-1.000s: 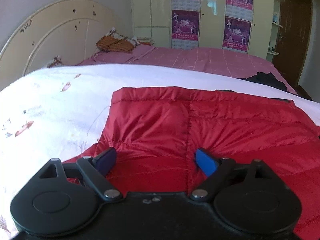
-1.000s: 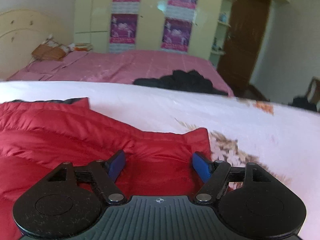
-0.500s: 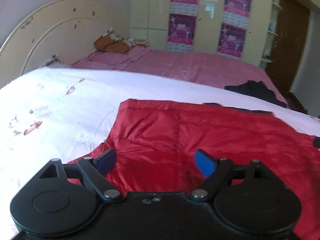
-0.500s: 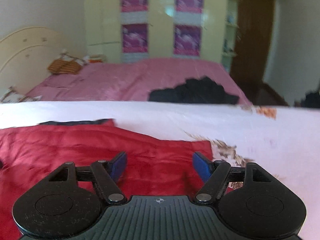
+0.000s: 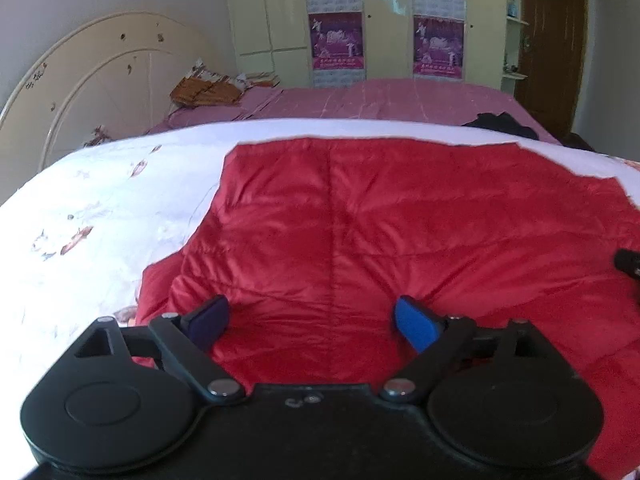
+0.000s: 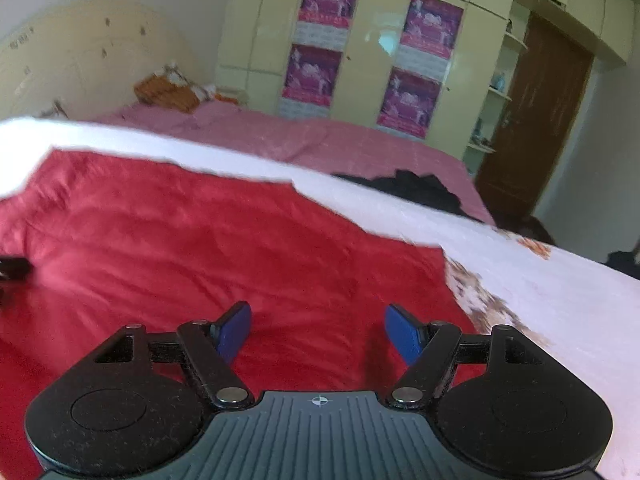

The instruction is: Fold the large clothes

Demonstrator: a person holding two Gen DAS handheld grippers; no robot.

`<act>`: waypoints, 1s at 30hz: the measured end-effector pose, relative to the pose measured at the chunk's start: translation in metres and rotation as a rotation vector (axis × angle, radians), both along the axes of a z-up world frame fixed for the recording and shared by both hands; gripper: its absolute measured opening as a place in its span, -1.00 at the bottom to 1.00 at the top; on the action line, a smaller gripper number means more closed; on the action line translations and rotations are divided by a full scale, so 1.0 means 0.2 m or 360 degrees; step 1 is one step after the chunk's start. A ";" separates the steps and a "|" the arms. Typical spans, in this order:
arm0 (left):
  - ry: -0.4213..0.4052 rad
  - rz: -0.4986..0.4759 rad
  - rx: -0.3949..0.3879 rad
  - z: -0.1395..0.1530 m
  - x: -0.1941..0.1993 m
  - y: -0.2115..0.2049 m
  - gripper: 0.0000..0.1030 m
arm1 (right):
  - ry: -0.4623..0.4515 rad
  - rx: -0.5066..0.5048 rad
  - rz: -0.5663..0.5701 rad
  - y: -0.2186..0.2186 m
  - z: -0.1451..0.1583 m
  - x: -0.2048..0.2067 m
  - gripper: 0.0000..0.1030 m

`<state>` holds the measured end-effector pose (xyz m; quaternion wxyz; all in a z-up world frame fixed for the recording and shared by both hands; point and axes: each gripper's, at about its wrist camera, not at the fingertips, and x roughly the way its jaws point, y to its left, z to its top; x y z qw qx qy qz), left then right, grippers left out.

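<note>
**A:** Where's the jacket now?

**B:** The red jacket [image 5: 360, 232] lies spread on the white quilt [image 5: 100, 208], filling the middle and right of the left wrist view. In the right wrist view it takes the left and centre, with its edge ending near the flower print at lower right. Beyond it, at the top of both frames, are the pink bed [image 5: 380, 100] and a dark garment [image 6: 416, 188].

**A:** And the tongs?

**B:** My left tongs [image 5: 312, 320] are wide and opening further, nothing gripped; only red fabric lies below the gap. My right tongs [image 6: 318, 326] stand fairly wide too, holding nothing, over the jacket's right part. At the right edge of the left view I see a black bit [image 5: 628, 260], probably the other tongs, but it's too cropped to be sure.

**A:** What worries you from here?

**B:** The shell looks slick and puffy. If I pinch only the top layer, the padding could slide out and the fold would sag. If both tongs don't bite at matching spots, the fold line may skew. There's also the quilt: biting too deep could catch it together with the jacket and drag it.

**A:** Any writing?

**B:** Purple posters [image 5: 336, 40] hang on the wardrobe [image 5: 264, 20] at the top centre. They carry text strips, but I can't read them. I see no label on the jacket.
</note>
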<state>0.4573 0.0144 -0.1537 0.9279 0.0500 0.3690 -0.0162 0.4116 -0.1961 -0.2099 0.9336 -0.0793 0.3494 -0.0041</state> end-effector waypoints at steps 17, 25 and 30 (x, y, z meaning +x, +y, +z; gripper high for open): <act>0.0075 0.0067 -0.0033 0.07 -0.03 0.04 0.76 | 0.0027 0.0174 -0.0106 -0.14 0.08 -0.11 0.41; 0.0032 0.0032 -0.0064 0.18 -0.20 0.07 0.77 | -0.0028 0.0143 0.0000 -0.05 0.17 -0.33 0.41; 0.0036 0.0017 -0.0030 0.16 -0.33 0.10 0.77 | -0.0002 0.0114 -0.0013 -0.05 0.14 -0.44 0.41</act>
